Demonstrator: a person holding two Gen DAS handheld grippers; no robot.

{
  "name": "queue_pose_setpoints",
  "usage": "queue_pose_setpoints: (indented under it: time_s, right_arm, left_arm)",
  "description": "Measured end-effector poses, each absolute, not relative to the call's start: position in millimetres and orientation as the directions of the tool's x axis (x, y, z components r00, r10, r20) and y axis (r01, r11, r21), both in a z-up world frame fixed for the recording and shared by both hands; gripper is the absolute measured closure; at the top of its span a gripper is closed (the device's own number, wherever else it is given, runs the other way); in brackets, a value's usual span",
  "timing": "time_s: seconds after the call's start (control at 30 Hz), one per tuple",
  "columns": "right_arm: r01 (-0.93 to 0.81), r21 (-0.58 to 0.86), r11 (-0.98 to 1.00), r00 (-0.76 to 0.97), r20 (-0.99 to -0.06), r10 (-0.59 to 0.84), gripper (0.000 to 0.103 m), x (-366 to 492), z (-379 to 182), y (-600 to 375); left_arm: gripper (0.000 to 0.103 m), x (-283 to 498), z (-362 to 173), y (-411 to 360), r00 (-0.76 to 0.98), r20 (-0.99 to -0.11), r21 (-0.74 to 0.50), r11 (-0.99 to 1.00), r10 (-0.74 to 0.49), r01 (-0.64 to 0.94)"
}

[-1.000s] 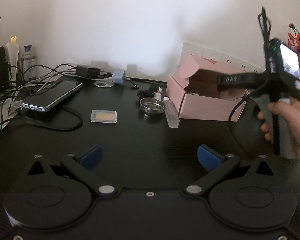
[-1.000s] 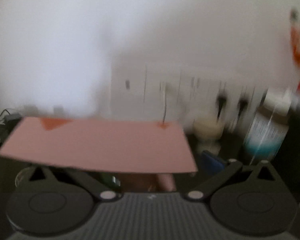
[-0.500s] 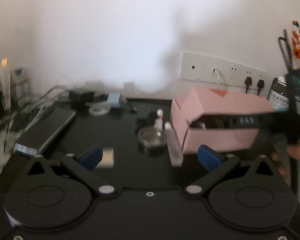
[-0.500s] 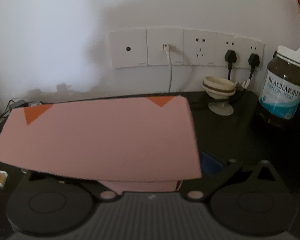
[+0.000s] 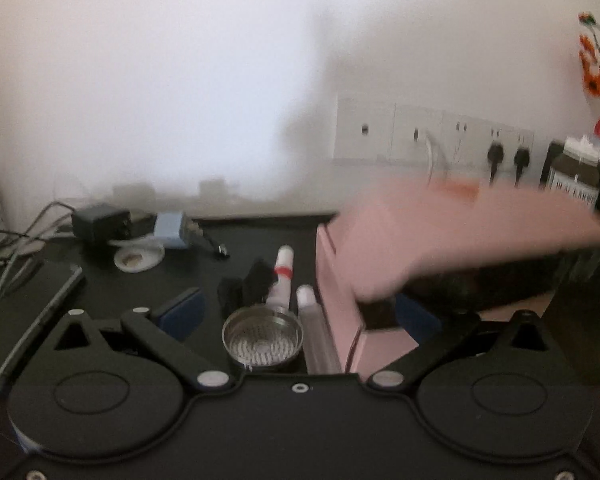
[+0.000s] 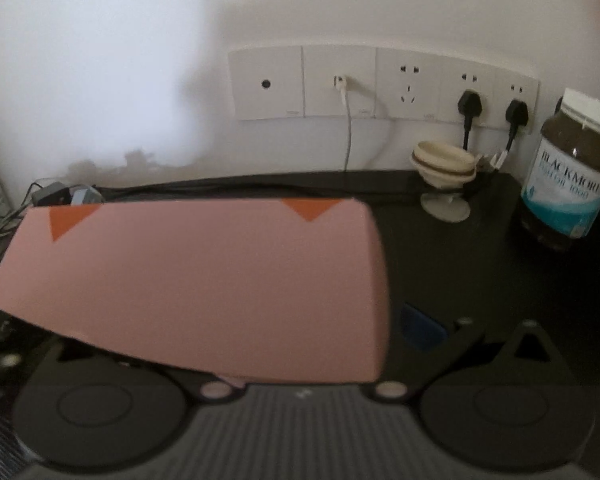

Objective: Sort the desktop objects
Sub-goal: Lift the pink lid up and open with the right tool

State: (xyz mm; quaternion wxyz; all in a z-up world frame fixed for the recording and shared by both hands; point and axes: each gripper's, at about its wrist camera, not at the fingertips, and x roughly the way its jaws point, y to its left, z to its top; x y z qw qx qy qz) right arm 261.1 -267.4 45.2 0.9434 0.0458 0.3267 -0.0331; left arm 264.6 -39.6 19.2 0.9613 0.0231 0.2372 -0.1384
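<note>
Left gripper: its two blue pads were spread wide apart and held nothing. It was low over the black desk.
Right gripper: the pink lid hid its left pad, so I cannot tell if it was spread or squeezed. Only its right blue pad showed.
Pink box: it sat on the desk toward the right in the left view, just in front of the left gripper's right pad. It looked blurry.
Pink lid: the flap stuck out flat over the right gripper and filled the middle of the right view. It had two orange corners on its far edge.
Metal strainer: a small round one, on the desk between the left gripper's pads.
Clear tube: it lay between the strainer and the pink box, close to both.
White tube: it had a red band and lay just behind the strainer.
Black clip: just left of the white tube.
Phone: flat on the desk at the far left, near some cables.
Brown bottle: it stood upright at the right by the wall, with a white cap.
Wall sockets: a white row on the wall, with two black plugs and a white cable in it.
</note>
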Motion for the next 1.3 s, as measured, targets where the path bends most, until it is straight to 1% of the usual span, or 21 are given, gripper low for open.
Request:
queue_pose_setpoints:
  time_s: [0.1,0.23,0.37,0.47,0.6,0.7,0.83,0.97,1.07,1.2,1.3]
  right_arm:
    - [0.091,0.051,0.995,0.831,-0.555,-0.048,0.001,256,67,-273]
    - [0.127,0.047,0.991,0.899,-0.428,-0.095,0.001,258,98,-280]
    - [0.181,0.046,0.982,0.912,-0.381,-0.15,0.001,286,106,-283]
    - [0.222,0.047,0.974,0.884,-0.432,-0.181,0.001,317,101,-283]
    - [0.248,0.033,0.968,0.813,-0.55,-0.19,0.001,354,87,-280]
    - [0.253,0.027,0.967,0.752,-0.634,-0.179,0.001,371,74,-278]
    - [0.253,0.003,0.967,0.685,-0.707,-0.177,0.001,385,60,-277]
    - [0.251,0.038,0.967,0.656,-0.741,-0.142,0.001,391,56,-284]
    - [0.244,0.038,0.969,0.638,-0.759,-0.131,0.001,398,53,-286]
    - [0.246,0.019,0.969,0.647,-0.748,-0.15,0.001,399,51,-281]
    - [0.247,0.034,0.968,0.691,-0.707,-0.151,0.001,393,51,-281]
  left_arm:
    - [0.0,264,18,-39,0.856,-0.456,-0.006,0.963,-0.242,0.269]
    - [0.0,263,17,-38,0.862,-0.448,-0.005,0.964,-0.239,0.265]
    - [0.0,261,17,-40,0.869,-0.438,0.014,0.965,-0.229,0.262]
    - [0.0,261,17,-40,0.872,-0.433,0.013,0.966,-0.229,0.26]
    - [0.0,262,17,-37,0.866,-0.439,-0.013,0.965,-0.239,0.26]
    - [0.0,262,17,-37,0.867,-0.438,-0.013,0.966,-0.239,0.259]
    - [0.0,261,16,-38,0.872,-0.431,-0.004,0.966,-0.234,0.257]
    - [0.0,259,15,-39,0.876,-0.424,0.002,0.966,-0.232,0.257]
    - [0.0,259,15,-38,0.874,-0.425,-0.004,0.966,-0.235,0.258]
    - [0.0,259,16,-37,0.874,-0.425,-0.003,0.966,-0.236,0.259]
    - [0.0,259,17,-34,0.871,-0.429,-0.015,0.966,-0.239,0.258]
